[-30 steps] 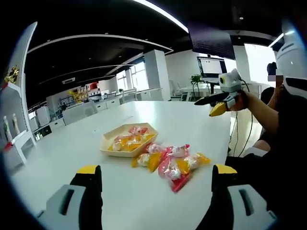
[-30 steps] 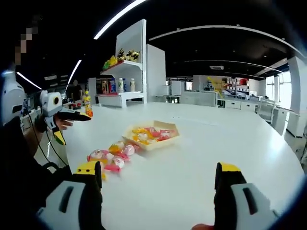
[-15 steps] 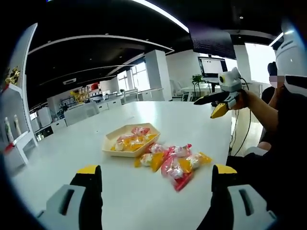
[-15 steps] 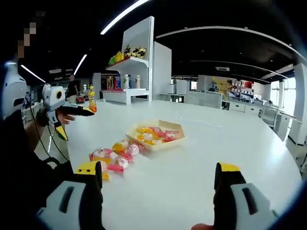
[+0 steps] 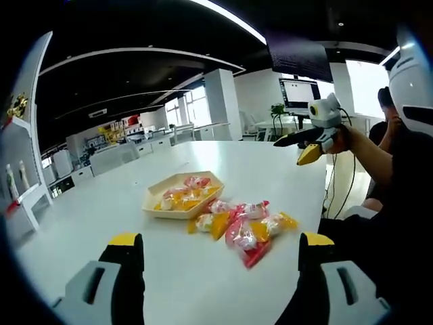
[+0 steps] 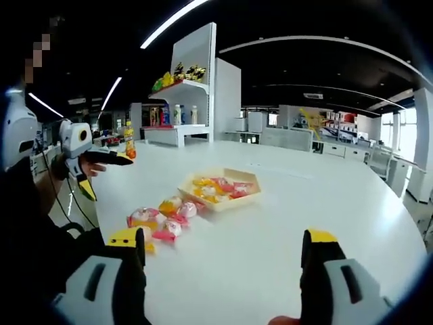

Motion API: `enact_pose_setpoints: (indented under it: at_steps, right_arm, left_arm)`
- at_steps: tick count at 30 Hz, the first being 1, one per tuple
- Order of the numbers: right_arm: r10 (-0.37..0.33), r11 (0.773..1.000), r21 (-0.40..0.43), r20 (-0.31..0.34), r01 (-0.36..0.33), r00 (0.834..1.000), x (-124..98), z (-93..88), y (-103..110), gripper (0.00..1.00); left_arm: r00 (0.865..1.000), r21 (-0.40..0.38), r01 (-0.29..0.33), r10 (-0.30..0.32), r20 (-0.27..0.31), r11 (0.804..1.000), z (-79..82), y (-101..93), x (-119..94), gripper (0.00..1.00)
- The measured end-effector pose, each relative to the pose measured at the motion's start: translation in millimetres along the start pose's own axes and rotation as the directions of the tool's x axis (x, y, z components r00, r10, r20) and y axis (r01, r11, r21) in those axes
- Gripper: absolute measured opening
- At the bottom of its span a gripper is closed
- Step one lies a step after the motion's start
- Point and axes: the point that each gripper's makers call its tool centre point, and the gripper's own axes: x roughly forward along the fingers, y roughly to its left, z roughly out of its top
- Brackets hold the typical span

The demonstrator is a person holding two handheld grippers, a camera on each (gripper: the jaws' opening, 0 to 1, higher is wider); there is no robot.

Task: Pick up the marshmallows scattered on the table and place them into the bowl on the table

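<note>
On the table [image 5: 203, 284], a bowl [image 5: 181, 201] holding wrapped marshmallows sits beyond a loose cluster of wrapped marshmallows [image 5: 245, 227] that lies just beside it, nearer the table's edge. In the left gripper view, the left tool [image 5: 220, 247] hangs above the near part of the table, its jaws standing wide apart to either side of the cluster, while the right tool [image 5: 306, 144] is held in the air to the right, above the table's edge. In the right gripper view, the bowl [image 6: 220, 190] lies ahead at centre, the cluster [image 6: 160, 220] before it to the left, and a shelf unit [image 6: 181, 115] stands behind the table.
</note>
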Motion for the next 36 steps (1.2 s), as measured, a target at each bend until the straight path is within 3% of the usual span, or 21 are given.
enact_pose_setpoints:
  at_steps: [14,21,26,36]
  right_arm:
    - [-0.001,1.0,-0.018,0.005,0.001,1.0,-7,8.8,9,0.91]
    - [-0.008,1.0,-0.017,0.011,0.008,1.0,-12,6.8,9,0.91]
    - [-0.019,1.0,-0.016,0.004,0.019,1.0,-14,3.4,3,0.91]
    - [-0.026,1.0,-0.012,0.004,0.026,1.0,-17,2.0,1,0.91]
  left_arm:
    - [1.0,-0.005,0.016,-0.016,0.02,1.0,-0.8,-6.3,-1,0.93]
    - [0.997,0.028,0.072,-0.071,-0.012,0.997,-11.8,-25.6,16,0.92]
    - [0.997,0.008,0.072,-0.072,0.012,0.997,-8.6,-24.1,28,0.91]
    - [0.995,0.006,0.085,-0.085,-0.045,0.996,-35.3,-33.7,51,0.9]
